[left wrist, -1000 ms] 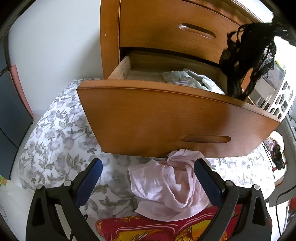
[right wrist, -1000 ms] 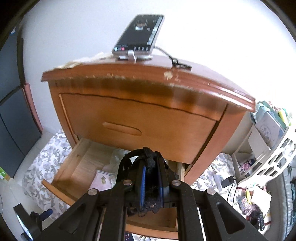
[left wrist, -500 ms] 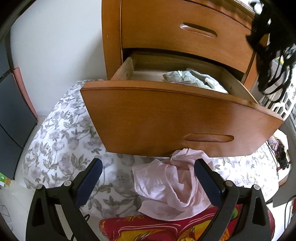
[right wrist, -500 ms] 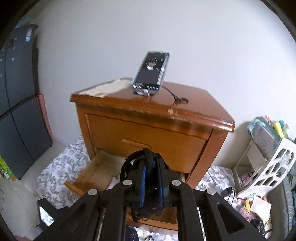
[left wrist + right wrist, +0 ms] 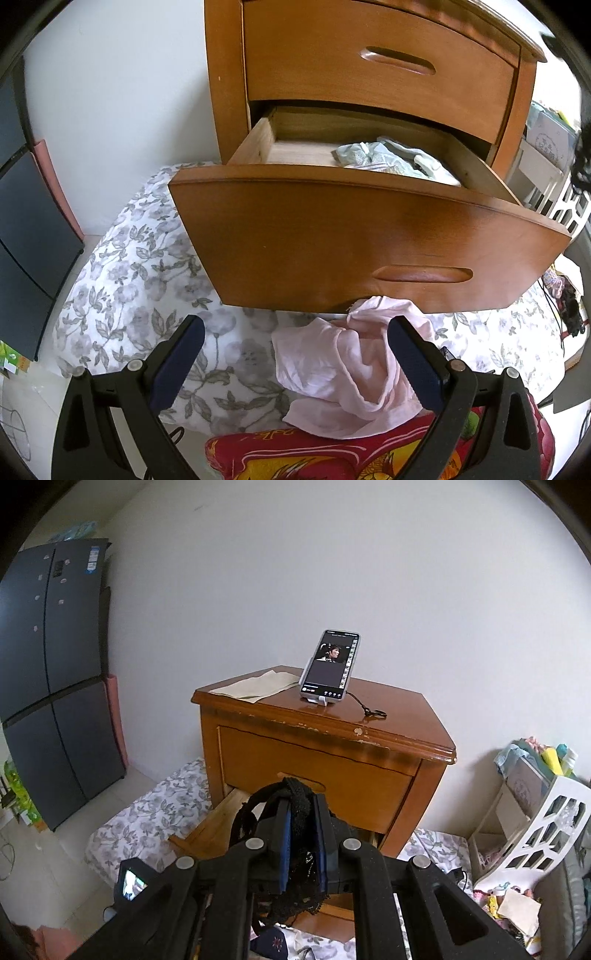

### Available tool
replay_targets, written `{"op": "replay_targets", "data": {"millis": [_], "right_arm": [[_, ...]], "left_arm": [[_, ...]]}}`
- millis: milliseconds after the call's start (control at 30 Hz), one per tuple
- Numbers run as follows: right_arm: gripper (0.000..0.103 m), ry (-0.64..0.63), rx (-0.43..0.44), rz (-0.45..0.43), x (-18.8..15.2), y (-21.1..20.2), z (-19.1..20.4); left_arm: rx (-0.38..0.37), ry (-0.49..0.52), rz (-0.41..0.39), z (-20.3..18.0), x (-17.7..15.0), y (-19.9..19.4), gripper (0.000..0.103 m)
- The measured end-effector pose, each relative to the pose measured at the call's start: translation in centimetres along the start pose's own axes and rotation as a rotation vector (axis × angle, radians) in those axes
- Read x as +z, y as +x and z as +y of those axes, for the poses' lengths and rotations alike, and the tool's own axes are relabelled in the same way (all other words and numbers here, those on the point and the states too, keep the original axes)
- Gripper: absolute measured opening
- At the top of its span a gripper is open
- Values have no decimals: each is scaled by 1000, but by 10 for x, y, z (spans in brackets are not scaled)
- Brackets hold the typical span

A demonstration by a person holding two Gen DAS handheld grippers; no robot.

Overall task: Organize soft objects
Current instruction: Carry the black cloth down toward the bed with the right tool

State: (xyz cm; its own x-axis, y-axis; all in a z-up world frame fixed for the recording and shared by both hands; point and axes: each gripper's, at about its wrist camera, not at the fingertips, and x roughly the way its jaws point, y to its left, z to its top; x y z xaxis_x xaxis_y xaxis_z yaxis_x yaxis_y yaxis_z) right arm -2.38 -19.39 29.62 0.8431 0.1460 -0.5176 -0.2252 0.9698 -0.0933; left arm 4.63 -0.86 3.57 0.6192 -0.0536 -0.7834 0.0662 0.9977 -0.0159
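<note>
My right gripper (image 5: 301, 805) is shut on a black lace garment (image 5: 295, 893), which hangs between and below the blue pads, held high in front of the wooden nightstand (image 5: 332, 760). A bit of that black lace (image 5: 581, 158) shows at the right edge of the left wrist view. My left gripper (image 5: 295, 338) stands open, low over a crumpled pink garment (image 5: 347, 373) lying on the floral cloth (image 5: 140, 258) below the pulled-out lower drawer (image 5: 332, 236). Pale folded clothes (image 5: 391, 158) lie inside that drawer.
A phone on a stand (image 5: 330, 666) and a beige cloth (image 5: 258, 686) sit on the nightstand top. A dark fridge (image 5: 51, 679) stands at left, a white rack (image 5: 546, 819) with clutter at right. A red patterned cloth (image 5: 332, 458) lies under the left gripper.
My right gripper has risen and drawn back from the drawer with the black lace, so the nightstand top now shows from above. The lace has slid out toward the right edge of the left view.
</note>
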Motion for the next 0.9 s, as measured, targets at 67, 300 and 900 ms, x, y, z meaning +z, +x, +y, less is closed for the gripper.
{"op": "replay_targets", "data": {"millis": [67, 300, 900], "right_arm": [[12, -3, 0, 3, -3, -4, 1], [12, 9, 26, 65, -22, 3, 2], [12, 98, 94, 371, -105, 95, 10]], "left_arm": [[1, -1, 0, 0, 0, 0, 99], [-1, -7, 0, 1, 0, -1, 99], [-10, -22, 9, 4, 0, 2, 99]]}}
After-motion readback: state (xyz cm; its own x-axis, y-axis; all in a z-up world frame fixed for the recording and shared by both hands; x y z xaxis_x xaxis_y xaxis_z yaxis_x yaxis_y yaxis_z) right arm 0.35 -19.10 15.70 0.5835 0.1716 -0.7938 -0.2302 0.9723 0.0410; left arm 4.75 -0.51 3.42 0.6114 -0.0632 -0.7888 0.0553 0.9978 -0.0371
